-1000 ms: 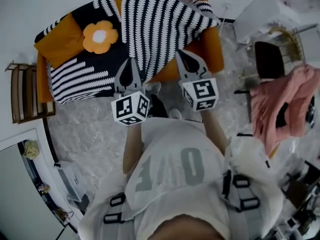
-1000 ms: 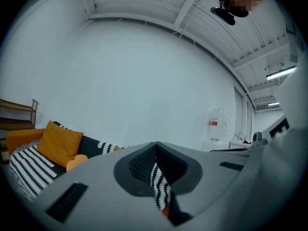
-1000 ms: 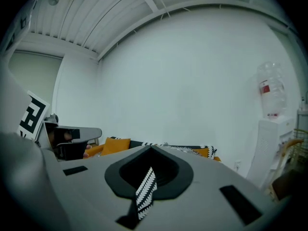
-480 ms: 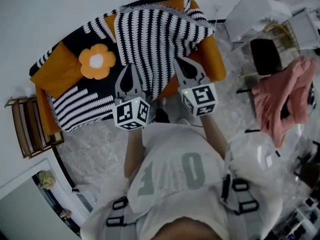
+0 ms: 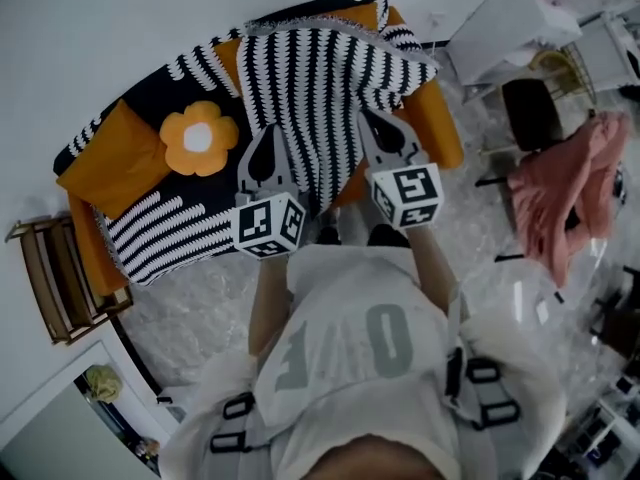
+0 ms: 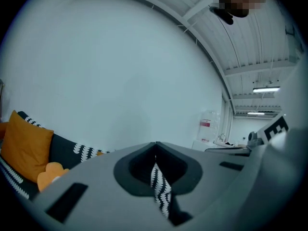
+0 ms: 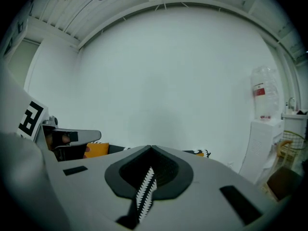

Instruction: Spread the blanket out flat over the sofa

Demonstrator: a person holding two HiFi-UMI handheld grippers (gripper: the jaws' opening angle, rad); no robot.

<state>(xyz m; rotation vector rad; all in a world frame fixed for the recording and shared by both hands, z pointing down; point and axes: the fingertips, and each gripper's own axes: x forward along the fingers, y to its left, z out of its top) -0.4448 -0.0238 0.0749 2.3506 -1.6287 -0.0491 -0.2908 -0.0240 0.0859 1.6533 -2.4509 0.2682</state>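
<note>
A black-and-white zigzag-striped blanket (image 5: 320, 88) lies draped over the orange sofa (image 5: 435, 128), bunched at the back right. My left gripper (image 5: 268, 140) is shut on the blanket's near edge, and a strip of the blanket (image 6: 160, 189) shows pinched between its jaws. A little to the right, my right gripper (image 5: 372, 118) is shut on the same edge, with a fold of blanket (image 7: 144, 191) caught in its jaws. Both grippers hold the edge above the sofa seat. An orange flower-shaped cushion (image 5: 198, 138) rests on the left half of the sofa.
An orange square pillow (image 6: 26, 146) sits at the sofa's left end. A wooden slatted rack (image 5: 50, 278) stands left of the sofa. A pink cloth (image 5: 570, 198) hangs over a chair at the right, near a dark stool (image 5: 530, 113) and a white cabinet (image 5: 510, 23).
Both grippers have carried the blanket's edge to the right and a bit farther over the sofa. The sofa now sits lower and more central in the head view.
</note>
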